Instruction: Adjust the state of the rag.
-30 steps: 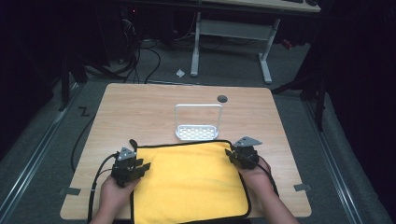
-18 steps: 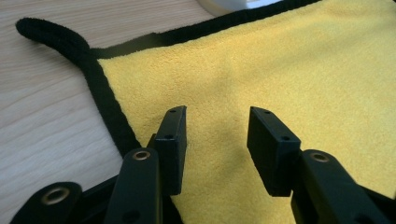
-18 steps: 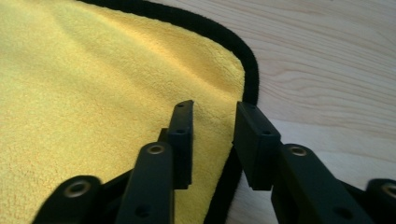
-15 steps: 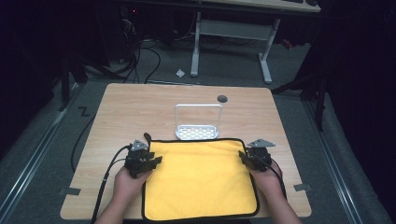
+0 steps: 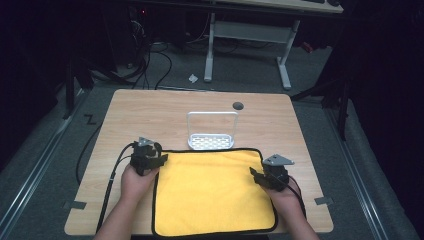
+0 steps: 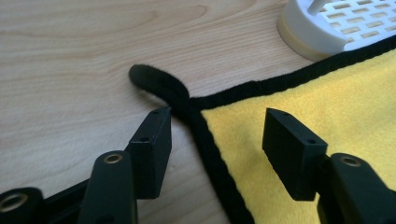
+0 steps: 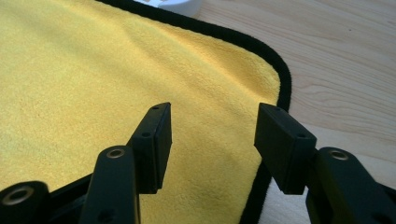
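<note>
Right now a yellow cloth [image 5: 212, 192] with a black hem lies spread flat on the near half of the bench [image 5: 150, 107], its far edge just beside a white rack [image 5: 211, 131] that stands upright mid-bench.

At the cloth's far left corner sits the left gripper [image 5: 161, 159]. Its jaws stand wide and have just been opening. In the left gripper view [image 6: 217, 135] the black hem runs between the two jaws, with a small black loop [image 6: 156, 81] sticking out from the corner onto the bare wood, but neither pad presses on the fabric; the cloth [image 6: 327, 98] lies loose under them. The rack's perforated base [image 6: 336, 23] shows in the upper right of that view.

Over the cloth's right edge, a little nearer the person than the far right corner, is the right gripper [image 5: 255, 176]. Its jaws have likewise just been opening and stand wide. In the right gripper view [image 7: 212, 135] the yellow pile [image 7: 93, 79] and the black hem pass beneath the gap, and the pads grip nothing.
</note>
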